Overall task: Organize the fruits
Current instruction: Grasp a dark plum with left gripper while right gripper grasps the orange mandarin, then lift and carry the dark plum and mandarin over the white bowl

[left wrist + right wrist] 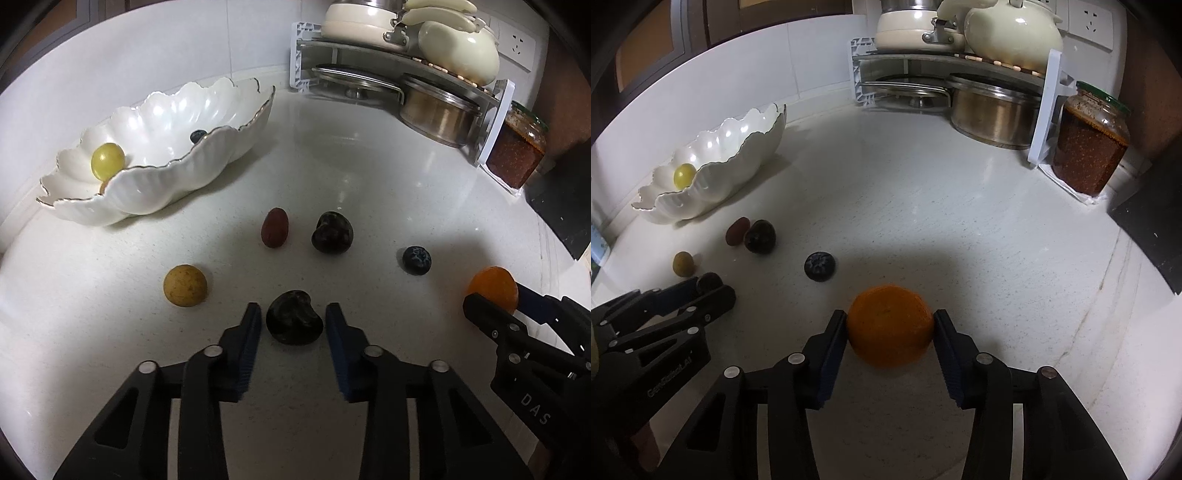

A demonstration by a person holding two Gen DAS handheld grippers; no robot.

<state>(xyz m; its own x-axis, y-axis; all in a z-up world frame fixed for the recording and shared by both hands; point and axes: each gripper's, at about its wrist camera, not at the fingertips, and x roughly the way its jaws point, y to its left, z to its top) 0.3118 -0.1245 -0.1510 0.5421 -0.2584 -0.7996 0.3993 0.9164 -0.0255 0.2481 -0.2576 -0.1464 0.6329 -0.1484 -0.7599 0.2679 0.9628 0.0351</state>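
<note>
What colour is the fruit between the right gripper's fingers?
Orange. The fruit sits between the right gripper fingers, clearest in the right wrist view.

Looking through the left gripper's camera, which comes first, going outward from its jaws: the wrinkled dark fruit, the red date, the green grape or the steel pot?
1. Wrinkled dark fruit, right between the jaws of the left gripper.
2. Red date, farther out on the counter, slightly left.
3. Green grape, inside the white bowl at far left.
4. Steel pot, under the corner rack at back right.
</note>
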